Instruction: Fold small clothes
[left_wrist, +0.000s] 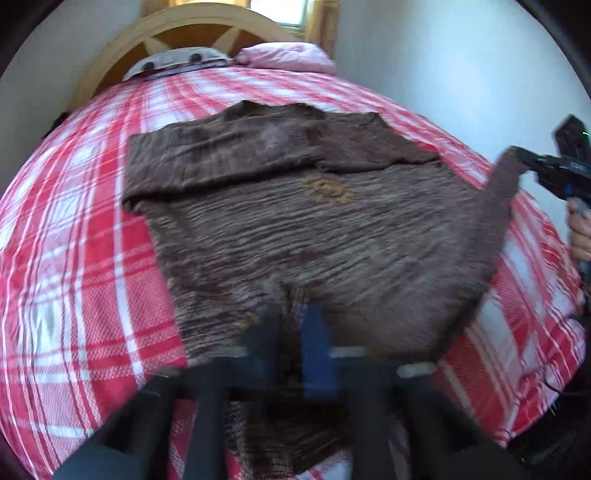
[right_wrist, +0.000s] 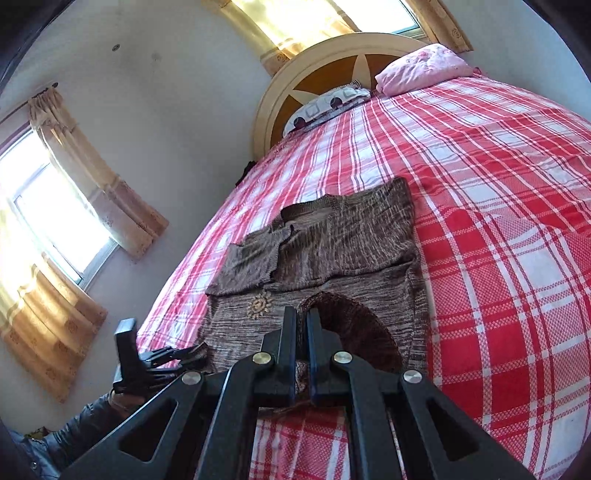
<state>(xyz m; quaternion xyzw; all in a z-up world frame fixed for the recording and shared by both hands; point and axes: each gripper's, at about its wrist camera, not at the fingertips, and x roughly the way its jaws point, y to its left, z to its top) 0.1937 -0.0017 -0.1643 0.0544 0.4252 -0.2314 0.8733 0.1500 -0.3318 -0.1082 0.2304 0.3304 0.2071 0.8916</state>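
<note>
Left gripper (left_wrist: 295, 332): jaws drawn together on the near hem of the brown knitted sweater (left_wrist: 317, 236); view blurred, fabric seen bunched between the fingers.

Right gripper (right_wrist: 302, 321): jaws nearly closed, a lifted corner of the sweater's hem pinched between them; seen from the left wrist view at the right edge, a raised flap of knit clamped at its tips.

Brown knitted sweater: laid flat on the red and white checked bedspread (right_wrist: 498, 229), both sleeves folded across the chest, an embroidered sun motif (right_wrist: 260, 304) displayed below them, the neckline pointed toward the headboard.

Patterned pillow (right_wrist: 328, 101) and pink pillow (right_wrist: 421, 68): placed beyond the sweater, against the rounded wooden headboard (right_wrist: 321, 51).

Curtained windows (right_wrist: 55, 221): located behind and to the side
</note>
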